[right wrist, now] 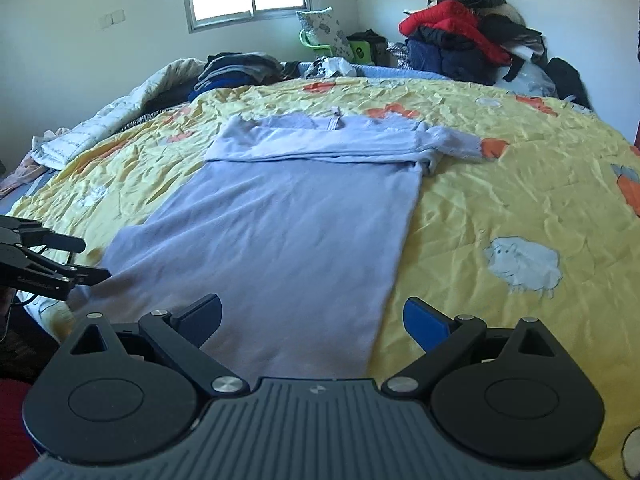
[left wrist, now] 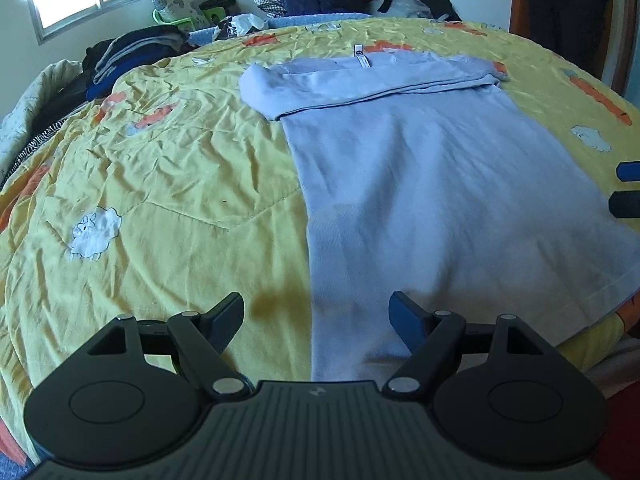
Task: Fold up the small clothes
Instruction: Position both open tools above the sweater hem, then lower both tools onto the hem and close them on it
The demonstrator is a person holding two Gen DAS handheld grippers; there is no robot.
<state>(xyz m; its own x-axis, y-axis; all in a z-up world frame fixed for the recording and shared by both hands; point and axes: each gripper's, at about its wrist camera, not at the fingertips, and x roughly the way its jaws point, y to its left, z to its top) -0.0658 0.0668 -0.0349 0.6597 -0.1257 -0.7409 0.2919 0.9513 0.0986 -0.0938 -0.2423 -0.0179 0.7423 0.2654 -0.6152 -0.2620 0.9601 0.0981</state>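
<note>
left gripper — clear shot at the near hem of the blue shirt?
Probably yes. The left gripper is open right above the hem of the light blue shirt, which lies flat on the yellow bedspread. Nothing lies between.

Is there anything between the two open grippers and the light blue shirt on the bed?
Nothing visible. The left gripper and the right gripper both hang open and empty over the near hem of the light blue shirt, which lies flat on the yellow quilt.
</note>
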